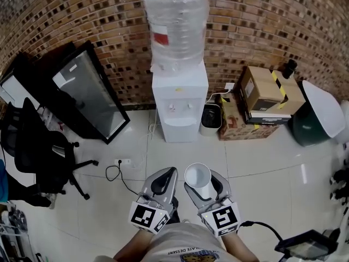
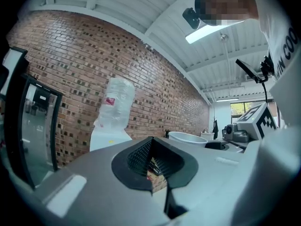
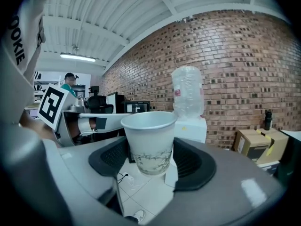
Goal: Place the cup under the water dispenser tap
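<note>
- The right claw grasps a white paper cup upright by its sides, well short of the water dispenser.
- The left claw is clenched on nothing, just beside the right.
- A black bin stands just right of the dispenser, then cardboard boxes.
- Glass panels lean at the left, near an office chair.
- A black cable lies on the pale tiled floor.
- A brick wall stands behind.

Far wall is red-brown brick; floor is pale glossy tile. At left, black office chair w/ dark glass panels leaning on the wall behind. At right, cardboard boxes by the wall. Ceiling white, ribbed, w/ strip light.
</note>
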### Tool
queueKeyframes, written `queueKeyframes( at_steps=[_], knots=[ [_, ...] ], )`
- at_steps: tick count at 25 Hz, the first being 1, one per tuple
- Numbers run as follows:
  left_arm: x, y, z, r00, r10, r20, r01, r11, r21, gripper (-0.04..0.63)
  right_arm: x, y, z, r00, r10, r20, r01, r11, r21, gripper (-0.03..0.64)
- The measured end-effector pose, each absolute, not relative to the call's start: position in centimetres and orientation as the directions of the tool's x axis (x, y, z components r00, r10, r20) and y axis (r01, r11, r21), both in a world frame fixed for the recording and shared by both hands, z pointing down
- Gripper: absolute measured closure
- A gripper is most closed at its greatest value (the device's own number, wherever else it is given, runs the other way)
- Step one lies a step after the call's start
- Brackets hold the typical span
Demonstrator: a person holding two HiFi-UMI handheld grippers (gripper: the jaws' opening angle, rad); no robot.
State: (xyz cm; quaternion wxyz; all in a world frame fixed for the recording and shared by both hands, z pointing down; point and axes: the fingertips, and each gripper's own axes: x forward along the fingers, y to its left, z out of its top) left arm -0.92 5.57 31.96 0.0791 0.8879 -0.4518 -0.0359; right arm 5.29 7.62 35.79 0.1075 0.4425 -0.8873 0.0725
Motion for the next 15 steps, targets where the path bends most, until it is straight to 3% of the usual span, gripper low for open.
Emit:
queueKeyframes(
  at_steps=[15],
  knots=[
    [-4.0,-6.0,32.4,0.638,-0.769,0.037,-0.759,-0.621,0.196,0.603,2.2,-3.7,35.8,-0.539,-0.789,0.295,-0.831,0.556,-0.031,0.310]
  ],
)
